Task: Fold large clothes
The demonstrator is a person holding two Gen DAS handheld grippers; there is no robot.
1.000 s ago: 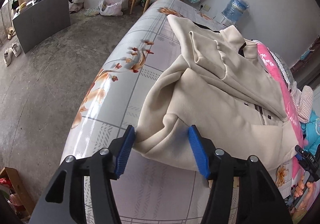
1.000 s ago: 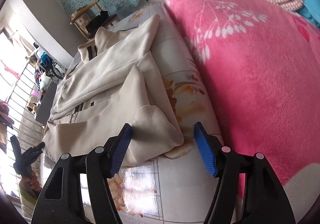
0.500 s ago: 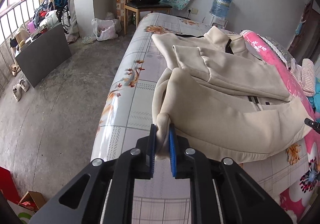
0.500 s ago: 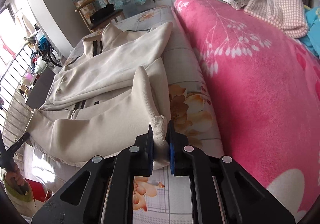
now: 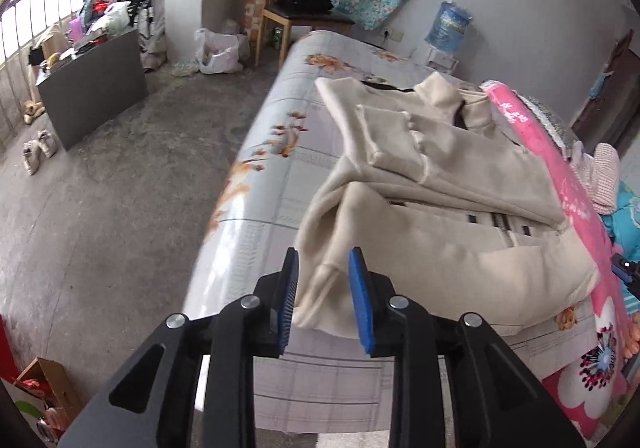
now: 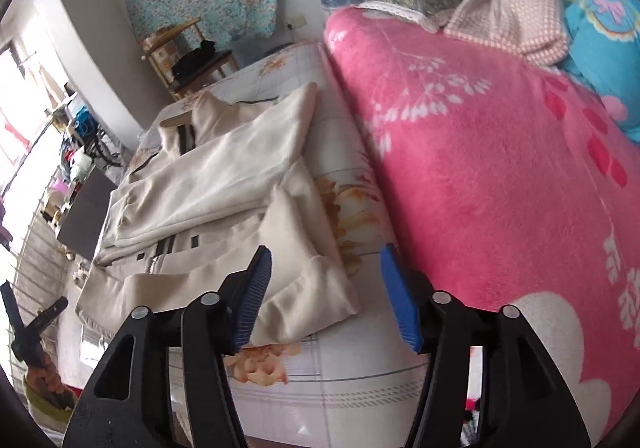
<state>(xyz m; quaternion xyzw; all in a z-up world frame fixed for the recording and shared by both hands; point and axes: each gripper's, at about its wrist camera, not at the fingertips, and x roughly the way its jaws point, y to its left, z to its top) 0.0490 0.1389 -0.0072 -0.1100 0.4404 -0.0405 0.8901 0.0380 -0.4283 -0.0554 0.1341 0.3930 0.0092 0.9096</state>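
A cream zip jacket (image 5: pixel 440 183) lies on the floral bed sheet (image 5: pixel 264 175), sleeves folded across its front, its hem folded up. My left gripper (image 5: pixel 322 302) is open, its blue pads either side of the jacket's near left corner, which lies loose between them. In the right wrist view the jacket (image 6: pixel 224 183) lies left of centre. My right gripper (image 6: pixel 326 298) is wide open, with the jacket's near right corner (image 6: pixel 308 300) resting on the sheet between its fingers. The left gripper also shows in the right wrist view (image 6: pixel 32 328), held in a hand.
A pink blanket (image 6: pixel 500 167) covers the bed's right side, with a checked cloth (image 6: pixel 520 15) and blue toy (image 6: pixel 604 47) on it. Beyond the bed's left edge is bare concrete floor (image 5: pixel 100 207) with a grey board (image 5: pixel 92 87), a chair (image 5: pixel 296 11) and a water jug (image 5: pixel 448 25).
Both grippers closed on the jacket's bottom corners, lifted the hem forward, and have now opened and let the corners go.
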